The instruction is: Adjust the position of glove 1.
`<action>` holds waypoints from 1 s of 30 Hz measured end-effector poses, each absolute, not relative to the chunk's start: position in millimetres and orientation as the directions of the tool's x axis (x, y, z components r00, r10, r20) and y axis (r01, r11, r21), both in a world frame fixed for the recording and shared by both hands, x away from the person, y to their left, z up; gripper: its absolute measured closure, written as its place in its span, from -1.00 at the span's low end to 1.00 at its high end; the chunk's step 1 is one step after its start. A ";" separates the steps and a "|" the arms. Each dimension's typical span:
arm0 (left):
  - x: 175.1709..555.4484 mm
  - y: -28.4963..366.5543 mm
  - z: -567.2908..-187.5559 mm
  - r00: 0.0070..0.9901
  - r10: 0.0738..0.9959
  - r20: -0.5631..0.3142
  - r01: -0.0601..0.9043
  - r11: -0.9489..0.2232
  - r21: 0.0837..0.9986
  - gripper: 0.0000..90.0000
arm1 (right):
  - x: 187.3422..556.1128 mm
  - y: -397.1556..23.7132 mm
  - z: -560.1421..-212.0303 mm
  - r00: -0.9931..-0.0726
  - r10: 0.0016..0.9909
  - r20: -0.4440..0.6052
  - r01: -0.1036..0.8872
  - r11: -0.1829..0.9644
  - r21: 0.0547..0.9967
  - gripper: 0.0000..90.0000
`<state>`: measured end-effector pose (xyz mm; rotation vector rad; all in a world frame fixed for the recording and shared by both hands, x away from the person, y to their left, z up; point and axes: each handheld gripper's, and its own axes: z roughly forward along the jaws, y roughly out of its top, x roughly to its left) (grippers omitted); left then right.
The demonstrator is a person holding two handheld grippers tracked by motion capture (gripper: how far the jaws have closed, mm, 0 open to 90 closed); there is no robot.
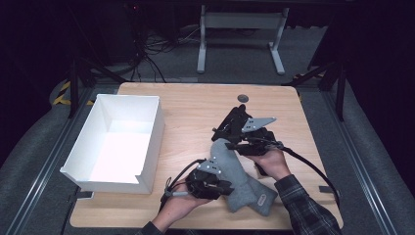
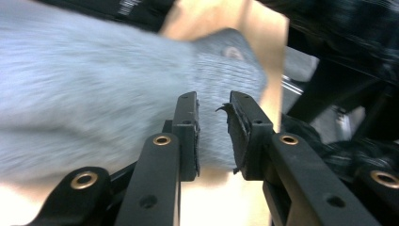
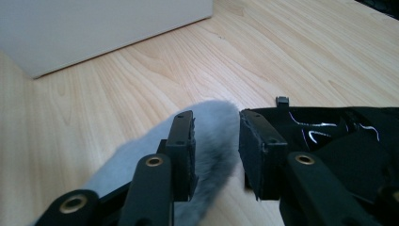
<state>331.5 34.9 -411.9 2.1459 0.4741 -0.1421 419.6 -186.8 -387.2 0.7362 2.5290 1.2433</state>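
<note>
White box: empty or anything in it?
Empty. The white box shows only a bare white floor in the high view; the grey sock lies outside on the table.

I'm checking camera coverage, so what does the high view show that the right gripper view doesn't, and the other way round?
High view: the left hand, the right hand and the white box with its open inside. Right gripper view: up close, the right tool, its jaws apart around the fuzzy end of the grey sock. Shared: sock, wooden table, box wall.
</note>
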 end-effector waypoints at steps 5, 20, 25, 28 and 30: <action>350.8 47.3 -405.0 0.889 0.402 -0.220 0.408 -0.476 0.779 0.37 | 399.3 -201.9 -388.4 -0.843 0.536 0.029 0.355 0.516 0.780 0.37; 414.2 44.2 -397.8 0.811 0.567 -0.148 0.441 -0.425 0.791 -0.03 | 337.6 -235.6 -398.2 -0.836 0.540 0.099 0.411 0.497 0.764 0.08; 427.4 38.0 -403.0 0.807 0.575 -0.135 0.437 -0.428 0.792 -0.17 | 322.5 -239.4 -403.0 -0.832 0.540 0.125 0.430 0.487 0.760 0.01; 432.6 34.9 -406.4 0.814 0.563 -0.142 0.441 -0.440 0.783 -0.23 | 313.8 -238.7 -407.1 -0.833 0.537 0.130 0.440 0.501 0.746 -0.05; 434.5 32.7 -409.6 0.819 0.558 -0.133 0.434 -0.449 0.781 -0.27 | 307.2 -237.0 -409.6 -0.837 0.532 0.127 0.438 0.513 0.738 -0.08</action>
